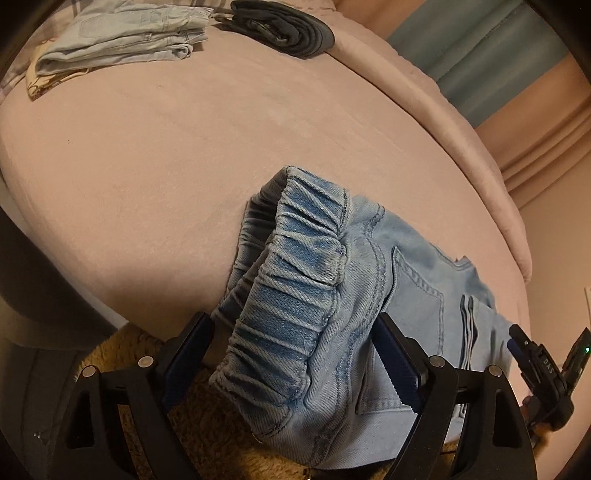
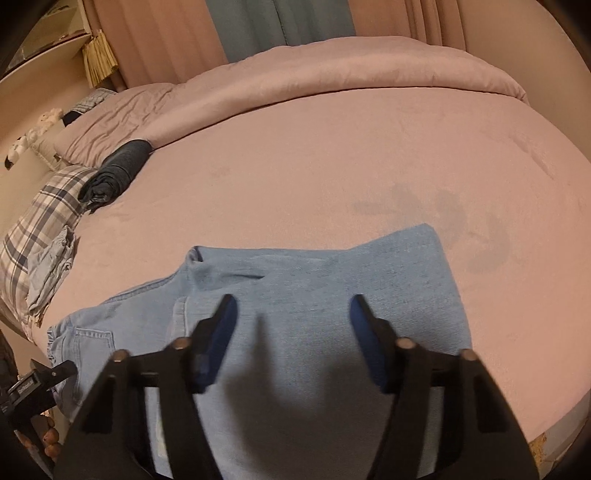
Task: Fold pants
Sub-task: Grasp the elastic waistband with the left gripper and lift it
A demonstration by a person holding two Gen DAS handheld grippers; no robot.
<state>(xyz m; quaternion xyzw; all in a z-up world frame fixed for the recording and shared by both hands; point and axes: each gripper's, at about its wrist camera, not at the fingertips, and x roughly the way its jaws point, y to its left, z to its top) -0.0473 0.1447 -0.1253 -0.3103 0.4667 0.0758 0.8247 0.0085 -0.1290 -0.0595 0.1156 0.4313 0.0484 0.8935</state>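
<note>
Light blue jeans [image 1: 417,295] lie on the pink bed [image 1: 147,166], near its front edge. Their elastic waistband [image 1: 295,280] bulges up between the fingers of my left gripper [image 1: 291,319], which stands open wide; the left finger is clear of the cloth. In the right wrist view the flat leg part of the jeans [image 2: 332,266] lies under my right gripper [image 2: 292,299]. Its jaws are apart just above the denim, with no cloth pinched. Each gripper shows at the edge of the other view: right gripper [image 1: 543,365], left gripper [image 2: 48,376].
A stack of folded pale jeans [image 1: 122,37] and a folded dark garment [image 1: 284,26] sit at the far side of the bed. A plaid pillow [image 2: 40,221] and a rolled duvet [image 2: 332,70] border it. A shaggy rug [image 1: 221,424] lies below the bed's edge.
</note>
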